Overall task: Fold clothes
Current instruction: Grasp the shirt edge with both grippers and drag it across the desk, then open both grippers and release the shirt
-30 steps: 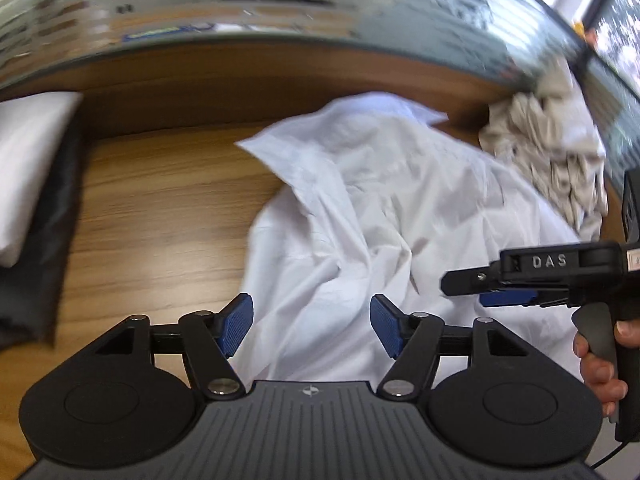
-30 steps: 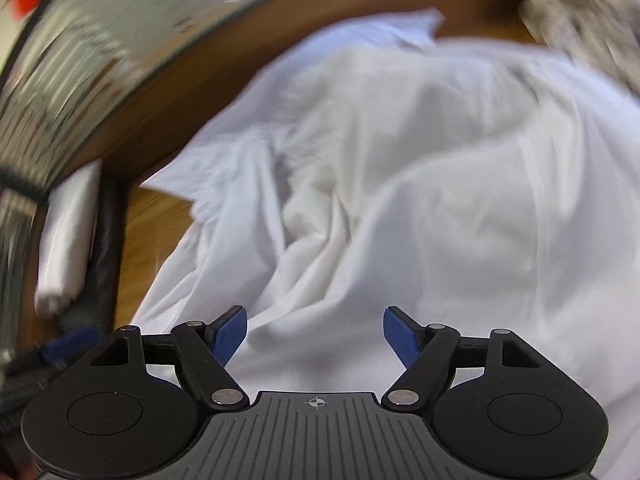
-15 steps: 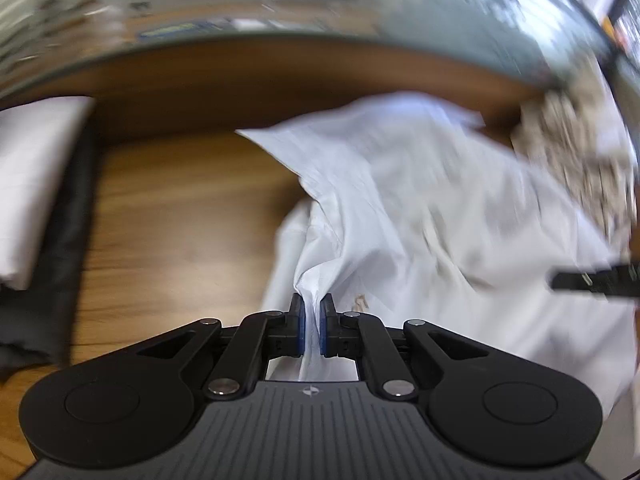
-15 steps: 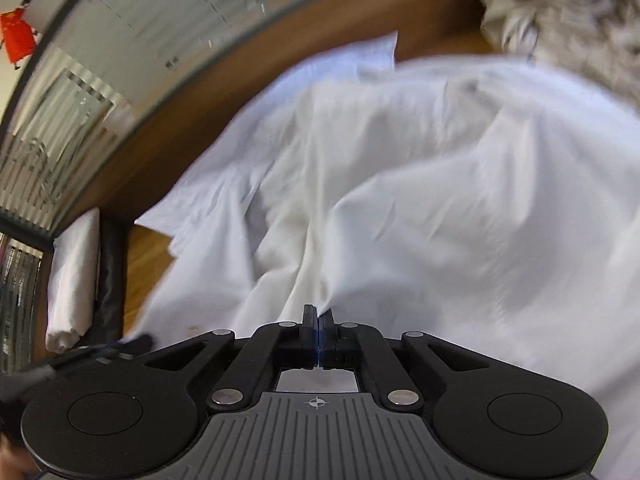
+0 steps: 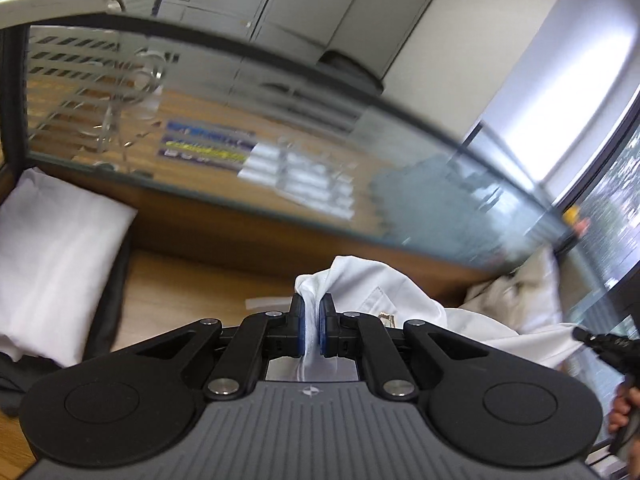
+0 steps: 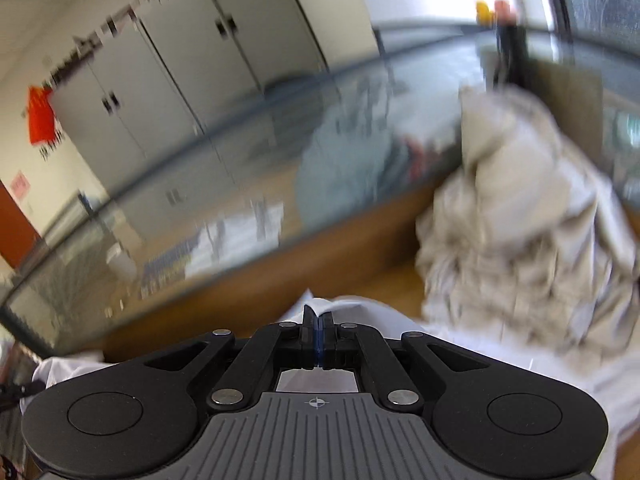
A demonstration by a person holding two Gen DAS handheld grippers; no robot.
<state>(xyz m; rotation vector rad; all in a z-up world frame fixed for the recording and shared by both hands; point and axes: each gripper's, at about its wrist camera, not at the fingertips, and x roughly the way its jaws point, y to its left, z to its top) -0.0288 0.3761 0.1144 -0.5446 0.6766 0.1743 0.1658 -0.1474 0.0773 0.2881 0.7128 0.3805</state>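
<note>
A white shirt point(image 5: 404, 300) is lifted off the wooden table point(image 5: 192, 280). My left gripper point(image 5: 312, 322) is shut on a bunched fold of its cloth, which shows between the blue pads. In the same view the shirt stretches right to the tip of my right gripper point(image 5: 580, 335), held by a hand at the edge. In the right wrist view my right gripper point(image 6: 318, 330) is shut on a thin edge of the white shirt point(image 6: 376, 316), which hangs below the jaws.
A crumpled beige garment point(image 6: 520, 232) is heaped at the table's right end, also seen as the beige garment point(image 5: 516, 300). A folded white garment point(image 5: 52, 256) lies on dark cloth at the left. A glass partition point(image 5: 280, 152) borders the table's far side.
Both grippers were open over the flat shirt, then shut on its cloth. Since then both have risen and tilted up, pulling the shirt off the table.
</note>
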